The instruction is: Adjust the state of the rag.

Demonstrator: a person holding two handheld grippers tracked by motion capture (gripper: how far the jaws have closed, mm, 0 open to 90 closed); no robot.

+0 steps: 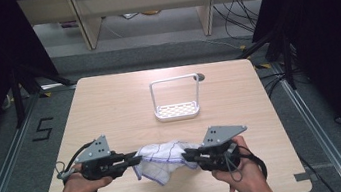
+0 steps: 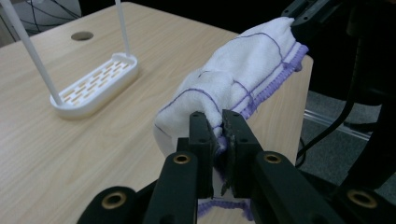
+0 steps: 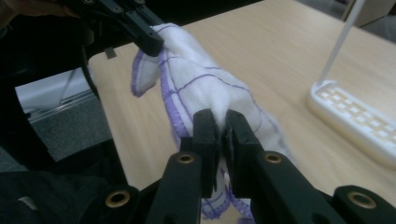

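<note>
both black grippers, left point(image 1: 134, 157) and right point(image 1: 187, 157), pinch white purple-stitched cloth point(image 1: 160, 160) above pale wooden table point(image 1: 110, 109); grey floor point(image 1: 152, 53) beyond.

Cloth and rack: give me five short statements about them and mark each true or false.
1. Both hand-held grippers, left and right, are shut on the cloth. True.
2. The cloth is plain white. False: it has purple lines and a purple edge.
3. The rack stands farther up the table, apart from the cloth. True.
4. The cloth hangs over the rack's handle. False: it is held between the grippers.
5. The rack is black. False: it is white.
</note>
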